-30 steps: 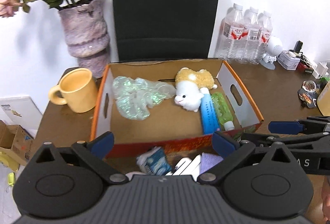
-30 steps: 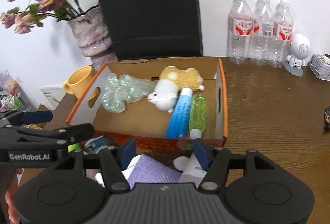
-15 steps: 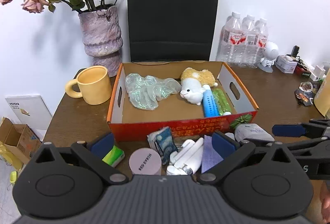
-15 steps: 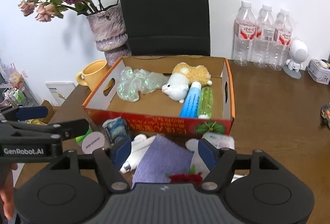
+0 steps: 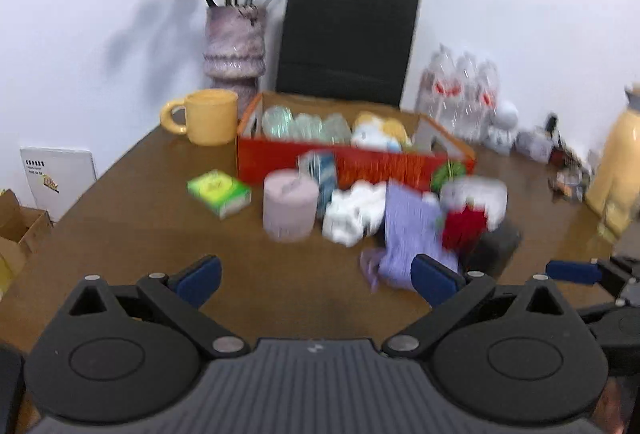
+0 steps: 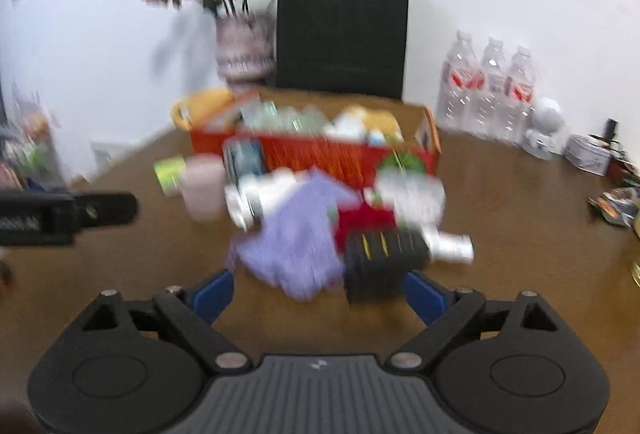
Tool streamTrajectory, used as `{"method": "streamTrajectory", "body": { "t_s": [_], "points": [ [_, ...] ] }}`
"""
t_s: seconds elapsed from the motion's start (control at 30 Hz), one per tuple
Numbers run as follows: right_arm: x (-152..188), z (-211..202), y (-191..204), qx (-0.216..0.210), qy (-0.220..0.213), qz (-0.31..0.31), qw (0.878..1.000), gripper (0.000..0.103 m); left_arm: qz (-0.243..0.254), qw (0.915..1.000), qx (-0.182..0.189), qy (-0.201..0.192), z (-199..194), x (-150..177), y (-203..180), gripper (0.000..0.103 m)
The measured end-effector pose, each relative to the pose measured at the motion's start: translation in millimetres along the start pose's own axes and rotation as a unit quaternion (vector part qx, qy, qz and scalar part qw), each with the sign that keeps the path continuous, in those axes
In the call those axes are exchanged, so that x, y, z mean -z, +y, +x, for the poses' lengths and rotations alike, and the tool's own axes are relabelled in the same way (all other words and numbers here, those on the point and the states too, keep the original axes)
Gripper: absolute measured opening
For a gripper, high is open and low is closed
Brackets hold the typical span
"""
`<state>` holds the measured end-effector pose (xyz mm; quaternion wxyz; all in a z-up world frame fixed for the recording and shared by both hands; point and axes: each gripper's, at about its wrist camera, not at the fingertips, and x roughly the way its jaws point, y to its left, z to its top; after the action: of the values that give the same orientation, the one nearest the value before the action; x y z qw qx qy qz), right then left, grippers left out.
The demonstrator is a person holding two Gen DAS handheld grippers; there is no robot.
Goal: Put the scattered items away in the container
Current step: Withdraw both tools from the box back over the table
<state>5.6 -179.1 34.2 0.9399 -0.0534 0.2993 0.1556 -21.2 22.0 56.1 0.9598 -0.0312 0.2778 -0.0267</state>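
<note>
Cardboard box (image 5: 352, 164) with red front, on brown wooden table (image 5: 132, 234), near the back. Inside: soft toy (image 5: 380, 132), crinkly clear wrap (image 5: 304, 124). Just in front, a blurry pile: soft purple cloth (image 6: 296, 234), round pink tub (image 5: 290, 208), green packet (image 5: 219, 192), black block (image 6: 382, 260), white tubes (image 5: 354, 212). Right claw (image 6: 318, 296) wide apart after just spreading, nothing pinched. Left claw (image 5: 316, 276) wide apart too, holding nothing. Behind: yellow mug (image 5: 208, 116), bumpy vase (image 5: 235, 46), black bag (image 5: 346, 34), bottles (image 6: 490, 90).
</note>
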Motion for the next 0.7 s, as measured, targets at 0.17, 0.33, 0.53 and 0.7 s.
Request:
{"method": "streamTrajectory", "body": {
  "t_s": [0.17, 0.33, 0.53, 0.7],
  "points": [
    [26.5, 7.4, -0.5, -0.013, 0.005, 0.028, 1.0, 0.092, 0.022, 0.9997, -0.004, 0.012, 15.0, 23.5, -3.6, 0.103],
    [31.6, 14.7, -1.2, -0.005, 0.012, 0.051, 0.999, 0.092, 0.025, 0.9993, -0.013, 0.023, 25.9, 29.1, -6.9, 0.103],
    [36.6, 25.0, -3.6, 0.006, 0.023, 0.056, 0.998, 0.092, 0.03, 0.9983, -0.013, 0.047, 37.3, 36.3, -7.3, 0.103],
    [35.6, 30.0, -1.2, 0.016, 0.031, 0.047, 0.998, 0.098, 0.038, 0.9972, -0.03, 0.057, 42.5, 38.2, -6.7, 0.103]
  ]
}}
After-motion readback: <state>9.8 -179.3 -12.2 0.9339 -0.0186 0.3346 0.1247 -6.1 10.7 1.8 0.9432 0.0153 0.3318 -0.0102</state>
